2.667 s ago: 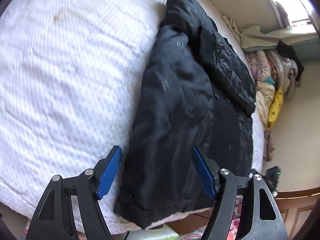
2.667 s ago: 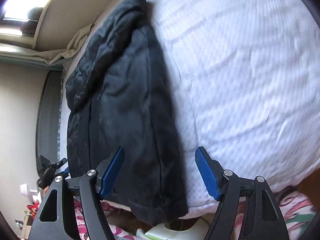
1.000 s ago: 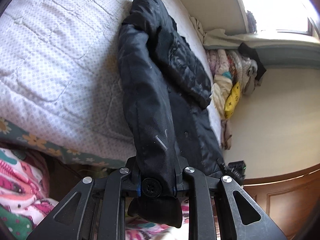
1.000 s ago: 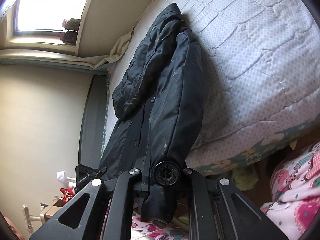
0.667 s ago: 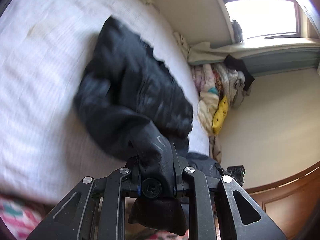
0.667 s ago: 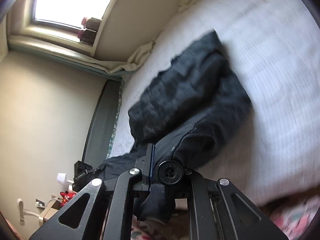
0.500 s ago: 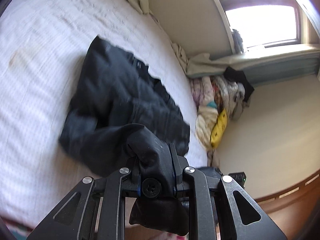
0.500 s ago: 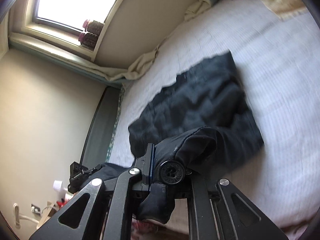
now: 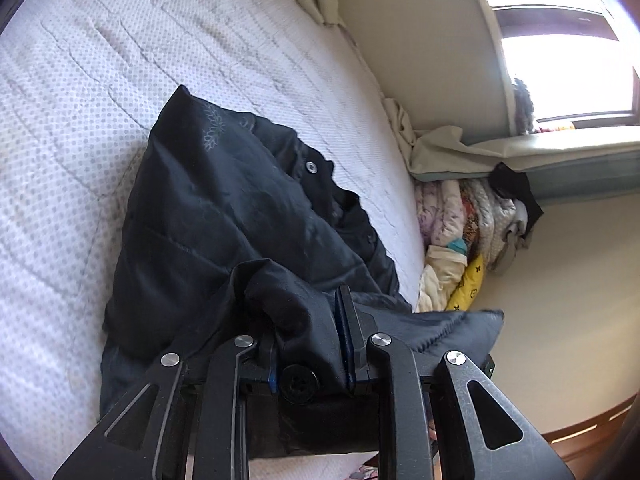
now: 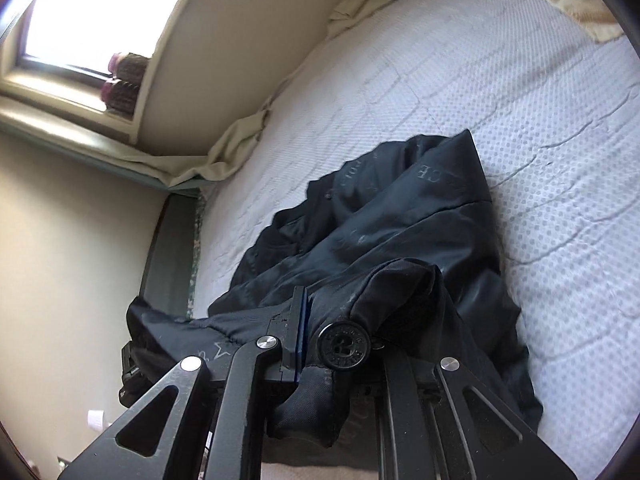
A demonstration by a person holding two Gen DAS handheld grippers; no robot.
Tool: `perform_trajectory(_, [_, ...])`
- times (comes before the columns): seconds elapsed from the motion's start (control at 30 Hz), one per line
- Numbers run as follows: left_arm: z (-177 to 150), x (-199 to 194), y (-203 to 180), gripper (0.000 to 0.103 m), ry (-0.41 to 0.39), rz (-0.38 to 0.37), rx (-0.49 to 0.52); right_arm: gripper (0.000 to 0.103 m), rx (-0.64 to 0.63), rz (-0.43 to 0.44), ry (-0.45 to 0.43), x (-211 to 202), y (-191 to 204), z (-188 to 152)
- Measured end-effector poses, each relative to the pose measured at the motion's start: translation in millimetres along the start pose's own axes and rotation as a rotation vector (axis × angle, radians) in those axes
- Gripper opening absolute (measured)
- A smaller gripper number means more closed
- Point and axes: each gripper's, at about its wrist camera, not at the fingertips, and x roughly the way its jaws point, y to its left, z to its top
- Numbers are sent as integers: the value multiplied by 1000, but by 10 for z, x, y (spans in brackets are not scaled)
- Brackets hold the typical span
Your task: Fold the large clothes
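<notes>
A black padded jacket [image 9: 224, 216] lies bunched on the white quilted bed [image 9: 80, 80]. My left gripper [image 9: 310, 344] is shut on the jacket's hem beside a black button [image 9: 298, 382]. The held hem is lifted over the rest of the jacket. In the right wrist view the same jacket [image 10: 400, 220] lies on the bed [image 10: 520, 100]. My right gripper [image 10: 340, 332] is shut on the other hem corner, with a large black button [image 10: 345, 345] at the jaws. The hem stretches between the two grippers.
A pile of folded blankets and clothes [image 9: 468, 224] sits at the bed's far right under the window sill [image 9: 560, 148]. A beige sheet [image 10: 240, 144] is tucked along the wall. A dark headboard [image 10: 168, 256] borders the bed. The window [image 10: 80, 12] is bright.
Both grippers were open over the flat jacket, then shut on its lower hem. They have lifted the hem and carried it forward over the jacket, which now lies doubled and bunched.
</notes>
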Motion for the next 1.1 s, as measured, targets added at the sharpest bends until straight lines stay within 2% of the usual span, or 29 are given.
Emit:
perform_trajectory(0.17, [123, 63, -49, 31, -7, 30, 55, 14, -18, -10, -1, 201, -62, 91])
perform_trajectory(0.2, [155, 44, -72, 33, -13, 29, 74, 14, -23, -11, -5, 228, -60, 112])
perform_trajectory(0.27, [208, 5, -110, 48, -30, 19, 95, 18, -34, -16, -14, 267, -59, 155])
perform_trajectory(0.33, [251, -52, -119, 68, -67, 7, 103, 28, -25, -20, -23, 275, -71, 192])
perform_trajectory(0.37, [275, -88, -110, 71, -86, 7, 104, 38, -11, -13, -32, 271, -88, 215])
perform_trajectory(0.4, [295, -119, -100, 73, -102, 3, 101, 54, 9, 9, -44, 257, -114, 239])
perform_trajectory(0.47, [325, -182, -90, 75, -137, -1, 101, 70, 40, 66, -70, 198, -143, 279])
perform_trajectory(0.53, [351, -261, -98, 77, -196, 48, 128, 71, 46, 108, -106, 110, -134, 332])
perform_trajectory(0.6, [360, -287, -85, 77, -225, 97, 144, 72, 37, 132, -148, -1, -117, 377])
perform_trajectory(0.67, [357, -271, -79, 77, -225, 129, 161, 72, 16, 99, -172, -89, -91, 412])
perform_trajectory(0.73, [348, -246, -75, 77, -216, 149, 177, 72, -12, 50, -188, -149, -72, 420])
perform_trajectory(0.9, [313, -128, -71, 77, -190, 190, 212, 72, -138, -152, -197, -181, 18, 390])
perform_trajectory(0.97, [305, -40, -54, 76, -175, 198, 213, 72, -178, -204, -183, -138, 42, 363])
perform_trajectory(1.0, [296, 7, -41, 70, -165, 203, 215, 71, -190, -226, -173, -97, 44, 352])
perform_trajectory(1.03, [282, 54, -28, 56, -154, 207, 219, 69, -193, -238, -164, -62, 35, 344])
perform_trajectory(1.07, [270, 105, -13, 47, -139, 218, 222, 60, -196, -253, -144, -1, 22, 334])
perform_trajectory(1.1, [255, 142, 5, 31, -130, 237, 222, 46, -201, -264, -125, 62, 21, 322])
